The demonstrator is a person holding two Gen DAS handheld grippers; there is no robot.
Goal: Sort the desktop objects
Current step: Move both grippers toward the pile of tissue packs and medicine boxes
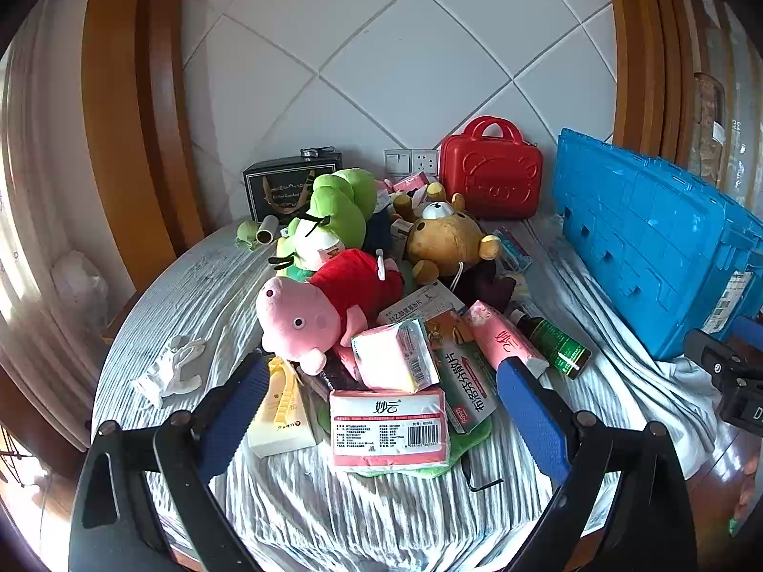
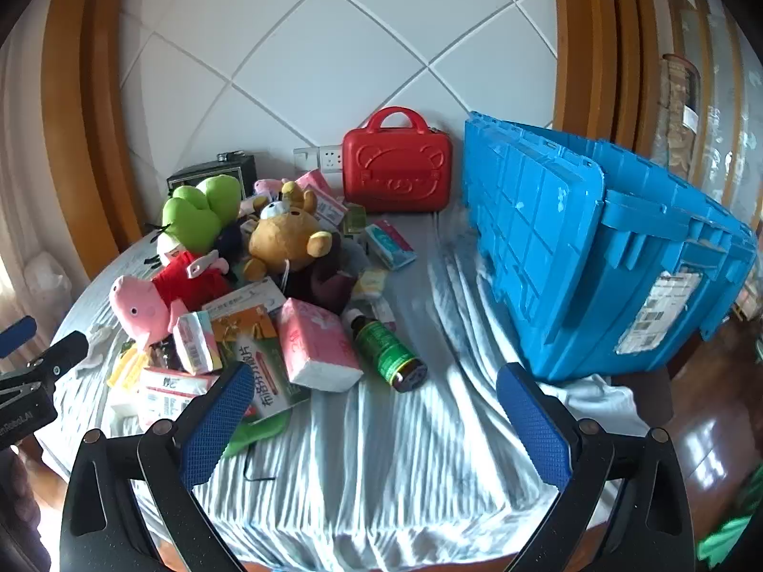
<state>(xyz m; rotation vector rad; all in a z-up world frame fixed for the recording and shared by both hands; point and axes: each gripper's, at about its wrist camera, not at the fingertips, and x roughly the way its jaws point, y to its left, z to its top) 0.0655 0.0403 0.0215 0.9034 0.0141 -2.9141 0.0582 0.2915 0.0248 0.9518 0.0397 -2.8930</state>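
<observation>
Clutter lies heaped ahead of both tools on a cloth-draped surface [image 1: 190, 295], and nothing is gripped, so by my reading the sorting is at its start: the approach to a first pick.

Left tool [image 1: 381, 391] is spread wide and empty, hovering over the near edge of the heap. Between its fingers and just ahead sits a pink tissue pack [image 1: 388, 426], with a smaller pack [image 1: 396, 355] lying on top of it. A cream box [image 1: 281, 410] is beside its left finger, a medicine box [image 1: 465, 381] beside its right finger. Farther ahead are the pig plush [image 1: 298, 321], frog plush [image 1: 334, 214] and bear plush [image 1: 446, 238].

Right tool [image 2: 376, 405] is also open and empty. Bare cloth lies between its fingers; a green bottle [image 2: 388, 348] lies on its side just ahead, a pink pack [image 2: 317, 345] ahead and left. The blue crate [image 2: 596, 248], tipped on its side, stands ahead to the right, and a red case [image 2: 396, 167] stands at the far back by the wall.

Next move, as I judge it: the left tool should lower onto the top pack, close across its narrow sides and lift straight up so the pack beneath is not dragged. Which bin takes what is not evident; the crate's opening is not visible from here.
</observation>
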